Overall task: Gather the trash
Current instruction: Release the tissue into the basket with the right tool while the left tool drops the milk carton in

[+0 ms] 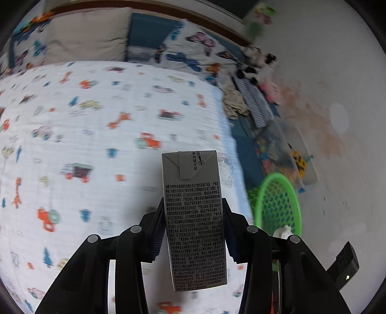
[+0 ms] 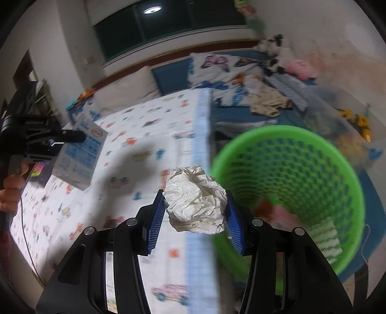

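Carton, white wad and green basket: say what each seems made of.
Milk carton: coated paperboard, matte grey, by its folded flap and printed text.
White wad: crumpled paper or tissue, going by its sharp creases.
Green basket: likely moulded plastic, slightly glossy, with lattice-holed walls.

Child's bedroom, home.
Bed (image 1: 96, 145) with vehicle-print sheet, butterfly pillow (image 2: 217, 65), plush toys (image 2: 275, 50), toy bin (image 2: 342, 116), window (image 2: 168, 21).

Green basket (image 2: 289, 183) is all motion blur, stuff inside unreadable; in the left view it's half hidden behind the left tool (image 1: 193, 231).
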